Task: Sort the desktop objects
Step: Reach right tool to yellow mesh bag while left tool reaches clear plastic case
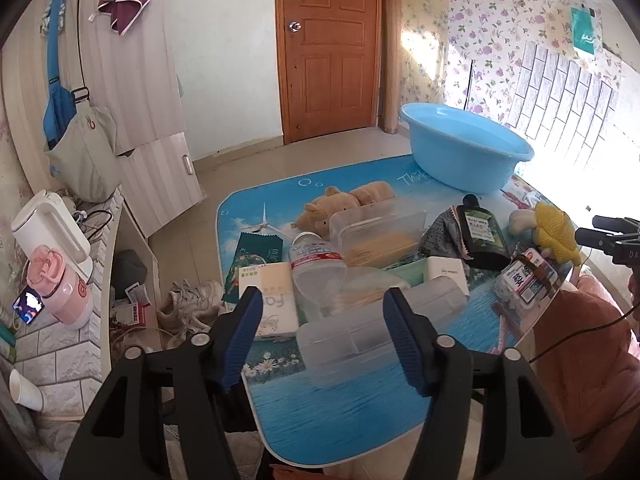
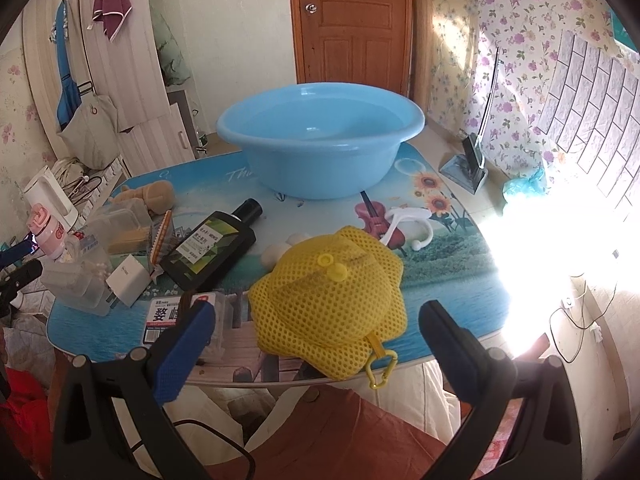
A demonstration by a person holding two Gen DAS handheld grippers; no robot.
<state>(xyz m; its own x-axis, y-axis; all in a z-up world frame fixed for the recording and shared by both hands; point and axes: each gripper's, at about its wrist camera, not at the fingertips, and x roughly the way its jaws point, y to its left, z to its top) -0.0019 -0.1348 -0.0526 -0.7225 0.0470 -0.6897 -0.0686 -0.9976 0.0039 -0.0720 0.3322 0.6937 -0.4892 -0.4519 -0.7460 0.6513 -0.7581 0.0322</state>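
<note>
A blue basin stands at the table's far side; it also shows in the left wrist view. My right gripper is open, its jaws on either side of a yellow mesh pouch at the near edge. My left gripper is open above a clear plastic box. Near it lie a plastic bottle, a tissue pack, a clear box of sticks and a plush toy. A black bottle lies at the centre.
A white charger, a labelled clear box and a white hook lie on the table. A side shelf at the left holds a kettle and a pink cup. Shoes lie on the floor.
</note>
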